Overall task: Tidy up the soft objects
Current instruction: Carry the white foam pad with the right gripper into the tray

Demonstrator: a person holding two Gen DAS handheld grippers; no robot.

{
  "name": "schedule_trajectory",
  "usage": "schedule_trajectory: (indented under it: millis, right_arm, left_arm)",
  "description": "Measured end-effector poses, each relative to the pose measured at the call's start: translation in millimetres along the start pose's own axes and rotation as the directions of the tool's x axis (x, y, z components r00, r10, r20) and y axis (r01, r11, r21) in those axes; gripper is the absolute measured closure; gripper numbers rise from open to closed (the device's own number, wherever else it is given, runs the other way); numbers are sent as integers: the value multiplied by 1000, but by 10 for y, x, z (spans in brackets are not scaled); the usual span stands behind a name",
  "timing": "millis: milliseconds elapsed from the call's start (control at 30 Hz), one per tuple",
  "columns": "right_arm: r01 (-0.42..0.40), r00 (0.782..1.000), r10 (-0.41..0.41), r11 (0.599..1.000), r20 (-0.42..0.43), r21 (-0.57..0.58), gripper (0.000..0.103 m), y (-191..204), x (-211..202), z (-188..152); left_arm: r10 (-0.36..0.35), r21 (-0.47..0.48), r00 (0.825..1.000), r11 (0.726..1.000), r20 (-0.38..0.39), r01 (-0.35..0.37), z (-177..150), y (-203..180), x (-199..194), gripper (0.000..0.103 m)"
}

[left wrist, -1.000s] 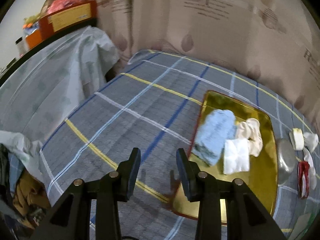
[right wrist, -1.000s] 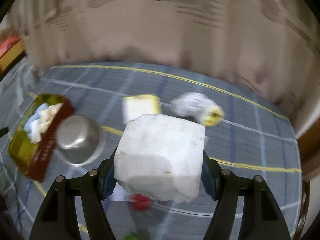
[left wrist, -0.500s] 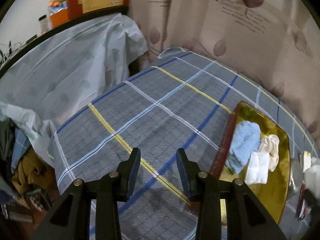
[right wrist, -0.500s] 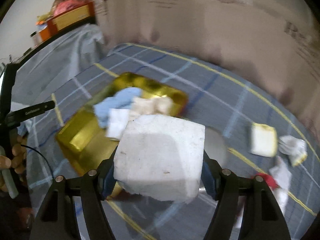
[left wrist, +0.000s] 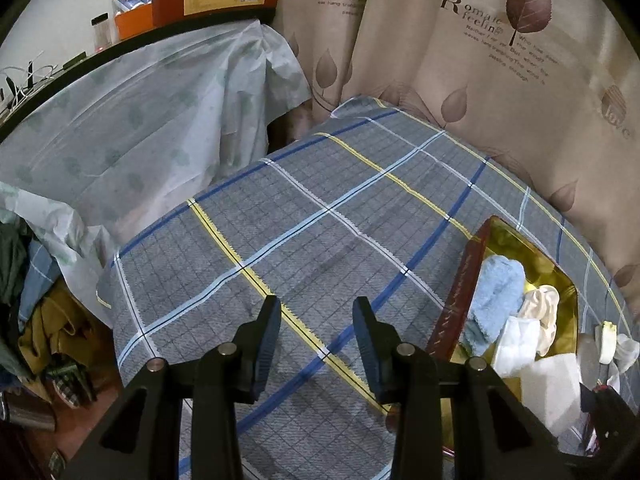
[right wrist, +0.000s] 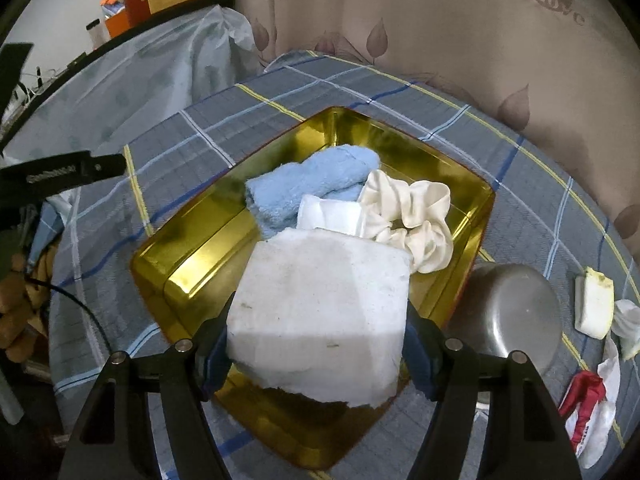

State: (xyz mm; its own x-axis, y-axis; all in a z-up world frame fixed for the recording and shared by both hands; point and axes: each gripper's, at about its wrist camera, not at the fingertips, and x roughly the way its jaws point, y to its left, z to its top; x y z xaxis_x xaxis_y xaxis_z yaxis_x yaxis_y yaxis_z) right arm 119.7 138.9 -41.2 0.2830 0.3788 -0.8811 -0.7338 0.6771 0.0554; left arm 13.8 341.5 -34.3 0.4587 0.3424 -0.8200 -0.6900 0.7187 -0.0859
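My right gripper is shut on a white foam block and holds it above the near part of a gold tray. In the tray lie a blue towel, a folded white cloth and a cream scrunchie. My left gripper is open and empty over the checked cloth, left of the tray. The foam block shows at the right edge of the left wrist view.
An upturned steel bowl sits right of the tray. A yellow-edged sponge, a crumpled white piece and a red-and-white wrapper lie further right. A curtain hangs behind the checked table. A plastic-covered shelf stands left.
My right gripper has swung left with the foam block, from over the bowl to over the tray. My left gripper has drawn away to the left of the tray.
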Motion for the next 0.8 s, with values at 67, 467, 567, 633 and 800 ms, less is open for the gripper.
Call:
schedule_trajectory:
  millis: [67,467,567,633,800]
  right_arm:
    - [4,1000,-4,1000,-2,10,34,-5,35,10]
    - [8,1000,-8,1000,2,29,29,-13,92,33]
    - [0,1000,0,1000,1,30,29,-13,87,32]
    - [-1,1000,1,1000,2,25,28,-12,77,30]
    - [7,1000,-7,1000,9,15,24,11,28,30]
  left_arm:
    - [-1,2,1000,1000,-3,1,-3,-4,7,65]
    - [-8,11,1000,1000,-4,8,-9,-26,-5,65]
    - [-4,16,1000,1000,-3,4,-12,-39,-3,65]
    - [-5,22,1000,1000,1,5,-16,-54,-10,65]
    - [0,43,1000,999,10,0,-27,-87,-25,65]
